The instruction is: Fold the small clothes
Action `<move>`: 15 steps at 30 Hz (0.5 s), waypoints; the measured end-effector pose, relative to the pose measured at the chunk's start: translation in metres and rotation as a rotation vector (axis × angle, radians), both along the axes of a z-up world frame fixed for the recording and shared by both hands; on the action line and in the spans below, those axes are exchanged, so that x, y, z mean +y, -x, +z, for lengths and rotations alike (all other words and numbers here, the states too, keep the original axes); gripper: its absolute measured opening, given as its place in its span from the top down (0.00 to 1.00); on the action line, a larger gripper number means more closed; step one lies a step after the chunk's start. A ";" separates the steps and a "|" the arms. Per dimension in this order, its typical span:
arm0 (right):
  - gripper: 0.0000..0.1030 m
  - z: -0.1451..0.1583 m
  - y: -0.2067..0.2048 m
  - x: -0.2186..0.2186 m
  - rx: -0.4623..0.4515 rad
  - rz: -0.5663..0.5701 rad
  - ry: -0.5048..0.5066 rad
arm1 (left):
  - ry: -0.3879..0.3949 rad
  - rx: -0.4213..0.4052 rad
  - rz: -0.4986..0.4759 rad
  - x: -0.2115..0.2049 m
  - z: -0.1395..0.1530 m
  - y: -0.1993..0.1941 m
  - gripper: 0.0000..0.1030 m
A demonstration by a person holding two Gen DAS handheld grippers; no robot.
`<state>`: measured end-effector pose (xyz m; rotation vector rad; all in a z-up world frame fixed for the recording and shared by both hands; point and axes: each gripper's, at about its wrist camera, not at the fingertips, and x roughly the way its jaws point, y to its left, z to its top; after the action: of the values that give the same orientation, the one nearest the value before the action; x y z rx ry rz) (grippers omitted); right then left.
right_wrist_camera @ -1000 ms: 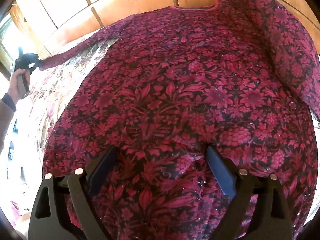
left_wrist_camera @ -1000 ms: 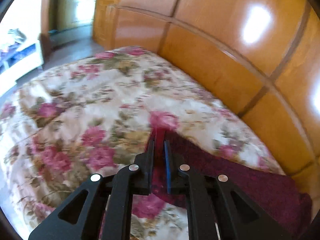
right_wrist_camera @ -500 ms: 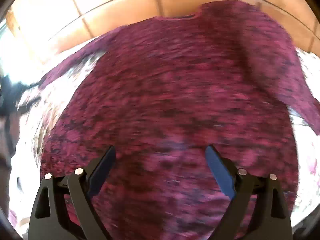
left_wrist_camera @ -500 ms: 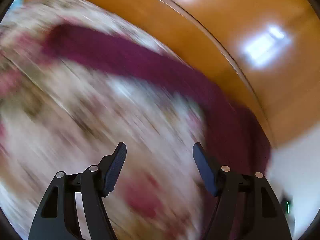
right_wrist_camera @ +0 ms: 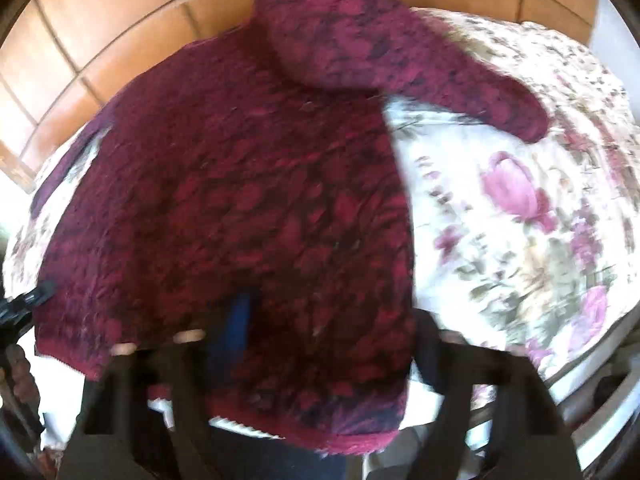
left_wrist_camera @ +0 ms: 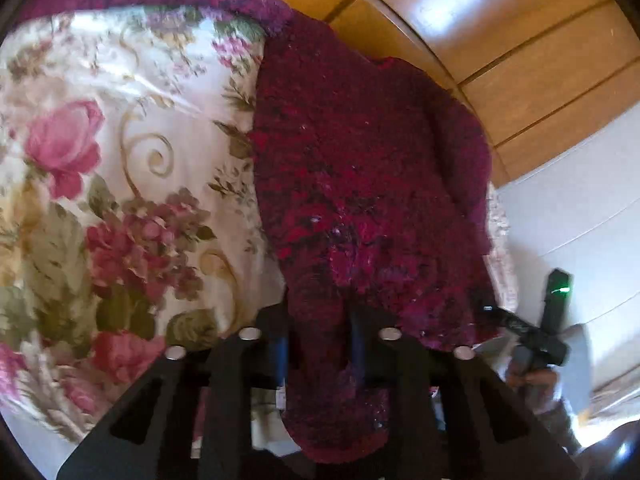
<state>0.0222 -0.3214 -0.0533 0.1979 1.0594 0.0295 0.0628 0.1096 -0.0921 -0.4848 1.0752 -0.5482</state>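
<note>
Your left gripper (left_wrist_camera: 320, 344) is closing, clamped on the maroon floral top's (left_wrist_camera: 360, 168) hem. Your right gripper (right_wrist_camera: 332, 332) is closing on the hem too, over the floral bedspread (right_wrist_camera: 520, 208).

left gripper (left_wrist_camera: 318, 354) closing on maroon garment (left_wrist_camera: 360, 168), floral bedspread (left_wrist_camera: 120, 168)

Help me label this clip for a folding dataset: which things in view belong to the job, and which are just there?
Part of the job:
- maroon patterned top, spread on the bed
- left gripper, jaws closing with the top's hem bunched between them
- right gripper, jaws closing around the hem

Just there:
- floral bedspread
- wooden headboard panels
- white furniture beside the bed
</note>
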 end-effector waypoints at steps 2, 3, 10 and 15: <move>0.73 0.007 0.002 0.002 -0.013 0.024 -0.015 | -0.001 -0.022 0.004 0.003 0.006 0.004 0.87; 0.75 0.012 0.004 -0.001 -0.019 0.037 -0.031 | -0.015 -0.038 -0.001 0.001 0.009 0.006 0.87; 0.76 0.015 0.011 -0.020 0.006 0.079 -0.105 | -0.071 -0.007 -0.015 0.002 -0.001 0.027 0.88; 0.50 0.014 -0.002 -0.062 -0.032 -0.054 -0.237 | -0.122 -0.038 0.007 -0.002 0.009 0.024 0.72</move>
<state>0.0247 -0.3837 -0.0390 0.4389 1.0169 0.1094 0.0383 0.1071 -0.0829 -0.3702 1.0639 -0.4811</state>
